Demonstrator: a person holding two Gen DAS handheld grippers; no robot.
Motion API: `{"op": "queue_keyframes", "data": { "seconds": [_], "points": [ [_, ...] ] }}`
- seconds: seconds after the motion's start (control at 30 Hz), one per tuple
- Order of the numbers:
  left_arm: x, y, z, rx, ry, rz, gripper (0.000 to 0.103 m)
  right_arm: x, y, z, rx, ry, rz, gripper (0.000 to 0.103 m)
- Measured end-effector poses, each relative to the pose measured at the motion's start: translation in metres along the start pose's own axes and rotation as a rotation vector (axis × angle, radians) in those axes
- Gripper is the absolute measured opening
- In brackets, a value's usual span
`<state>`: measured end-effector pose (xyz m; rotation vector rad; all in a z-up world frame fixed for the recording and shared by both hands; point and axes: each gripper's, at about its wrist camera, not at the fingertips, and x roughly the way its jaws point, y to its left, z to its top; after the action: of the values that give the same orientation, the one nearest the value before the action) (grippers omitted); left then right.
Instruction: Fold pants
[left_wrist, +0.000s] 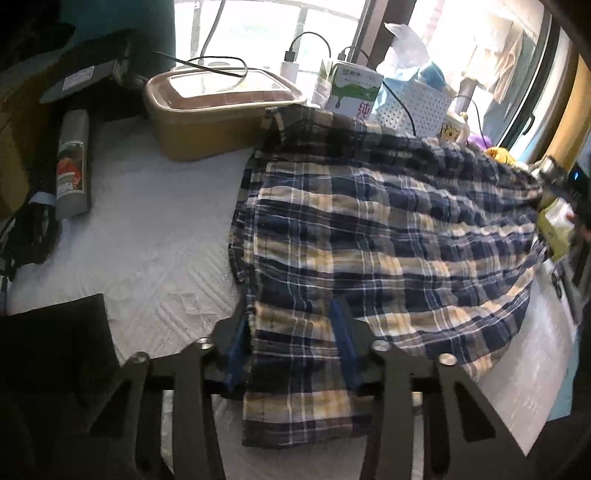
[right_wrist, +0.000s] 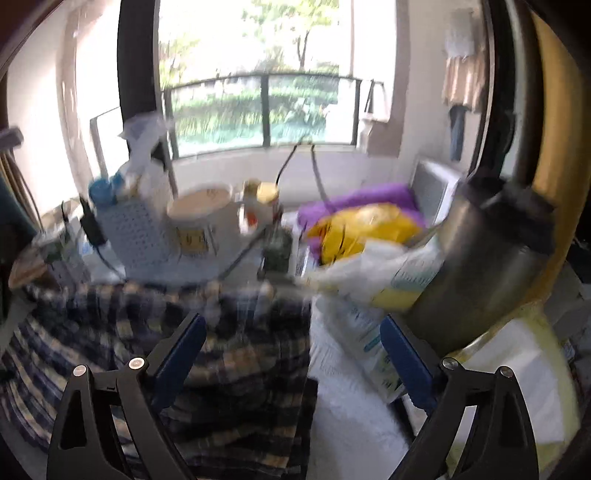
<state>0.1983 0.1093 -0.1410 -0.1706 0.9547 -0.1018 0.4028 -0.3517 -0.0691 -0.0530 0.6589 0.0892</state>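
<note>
Navy, tan and white plaid pants (left_wrist: 369, 221) lie spread over a white quilted surface (left_wrist: 155, 240), their far edge draped against the clutter by the window. My left gripper (left_wrist: 291, 347) is at the near corner of the cloth, and its blue pads (left_wrist: 345, 343) are shut on a fold of the plaid that hangs down between them. In the blurred right wrist view, my right gripper (right_wrist: 295, 358) stands wide open above the right edge of the pants (right_wrist: 240, 350), with nothing pressed between its blue fingers (right_wrist: 406, 365).
A brown lidded container (left_wrist: 207, 122), a milk carton (left_wrist: 354, 88) and a white perforated basket (left_wrist: 417, 107) crowd the far side by the window. A can (left_wrist: 74, 162) lies at the left. A steel flask (right_wrist: 480, 258) and a yellow bag (right_wrist: 362, 229) stand close on the right.
</note>
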Motion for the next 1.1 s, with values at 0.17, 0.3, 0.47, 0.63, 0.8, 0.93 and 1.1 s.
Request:
{"op": "queue_keyframes", "data": {
  "seconds": [0.17,0.3,0.47,0.63,0.8,0.93,1.1],
  "points": [
    [0.000,-0.002,0.000,0.003,0.007,0.004,0.024,-0.041,-0.003,-0.016,0.034,-0.043,-0.001,0.098],
    [0.001,-0.004,0.000,0.000,0.004,0.006,0.024,-0.045,-0.013,-0.057,0.116,0.060,0.031,0.098],
    [0.002,-0.006,0.000,0.013,0.012,-0.005,0.015,-0.022,-0.010,-0.109,0.203,0.223,0.135,0.085],
    [-0.005,-0.006,-0.004,-0.002,0.017,-0.030,0.014,-0.005,-0.009,-0.109,0.317,0.199,0.265,0.085],
    [-0.020,-0.009,-0.014,-0.008,0.004,-0.044,0.008,0.011,-0.010,-0.104,0.370,0.212,0.302,0.032],
    [-0.037,-0.013,-0.021,0.003,-0.011,-0.041,0.007,-0.005,-0.001,-0.098,0.291,0.176,0.272,0.029],
    [-0.055,-0.016,-0.029,0.016,-0.033,-0.044,0.007,-0.048,0.010,-0.091,0.121,0.124,0.216,0.029]
  ]
}}
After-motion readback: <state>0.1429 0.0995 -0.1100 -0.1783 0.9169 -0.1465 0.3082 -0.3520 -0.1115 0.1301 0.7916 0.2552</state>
